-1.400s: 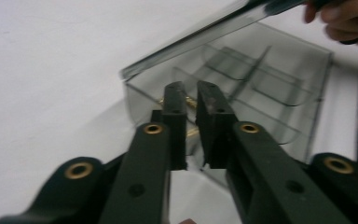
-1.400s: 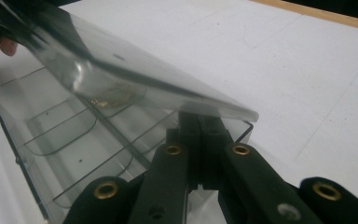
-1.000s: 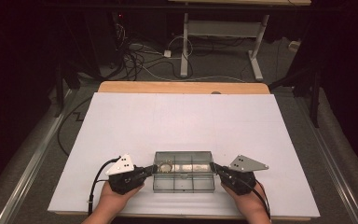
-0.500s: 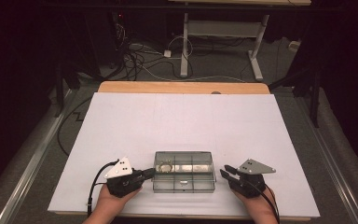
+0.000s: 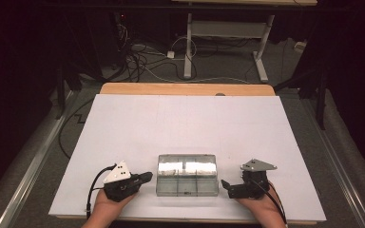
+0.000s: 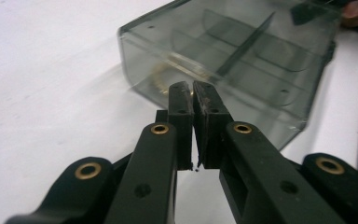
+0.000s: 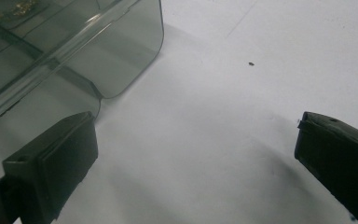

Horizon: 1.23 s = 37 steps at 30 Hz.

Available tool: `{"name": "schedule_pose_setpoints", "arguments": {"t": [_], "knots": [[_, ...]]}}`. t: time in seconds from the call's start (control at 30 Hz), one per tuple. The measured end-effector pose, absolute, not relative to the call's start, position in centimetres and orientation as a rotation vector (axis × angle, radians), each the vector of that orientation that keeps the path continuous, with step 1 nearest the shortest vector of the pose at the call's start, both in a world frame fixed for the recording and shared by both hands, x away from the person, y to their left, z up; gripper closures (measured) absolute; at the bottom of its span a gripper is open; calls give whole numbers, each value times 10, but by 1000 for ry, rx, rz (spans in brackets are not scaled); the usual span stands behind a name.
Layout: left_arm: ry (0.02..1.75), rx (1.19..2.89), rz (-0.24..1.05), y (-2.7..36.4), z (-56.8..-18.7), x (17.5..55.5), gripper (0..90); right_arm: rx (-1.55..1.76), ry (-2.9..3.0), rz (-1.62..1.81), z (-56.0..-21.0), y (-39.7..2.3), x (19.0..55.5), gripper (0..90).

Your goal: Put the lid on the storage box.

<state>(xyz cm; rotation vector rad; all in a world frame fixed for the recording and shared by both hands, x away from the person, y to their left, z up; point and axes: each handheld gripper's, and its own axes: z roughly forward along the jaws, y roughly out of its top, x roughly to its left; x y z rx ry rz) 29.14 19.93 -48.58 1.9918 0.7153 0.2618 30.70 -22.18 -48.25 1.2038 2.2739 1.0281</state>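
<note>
Clear plastic box (image 5: 187, 175) is looking light, rigid, slippery; side walls suit gripping. Left gripper (image 5: 145, 177) is sitting pressed together; right gripper (image 5: 227, 186), having just been opening, is standing spread, empty.

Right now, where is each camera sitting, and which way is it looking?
High view: above the near side, looking forward and down on the table; both hands, the left gripper and right gripper flank the box.
Left gripper view: on the left gripper, looking along shut jaws at the box.
Right gripper view: on the right gripper, looking past open jaws at the box's corner.
All three share the box.
</note>
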Motion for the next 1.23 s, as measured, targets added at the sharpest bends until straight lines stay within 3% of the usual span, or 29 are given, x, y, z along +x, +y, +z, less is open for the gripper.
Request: {"name": "schedule_pose_setpoints", "arguments": {"t": [0.13,0.37,0.77,0.97,1.23], "knots": [[763,1994,307,210,-487,296,844,1179,2270,1009,-483,-220,306,6],[826,2025,376,224,-485,303,759,1172,2253,1030,-482,-221,306,6],[907,2033,372,241,-488,311,284,1154,2238,1069,-481,-222,305,6],[973,2062,352,238,-489,317,0,1166,2220,1084,-481,-223,305,6],[966,2057,362,239,-489,316,0,1155,2219,1083,-481,-223,304,6]]}}
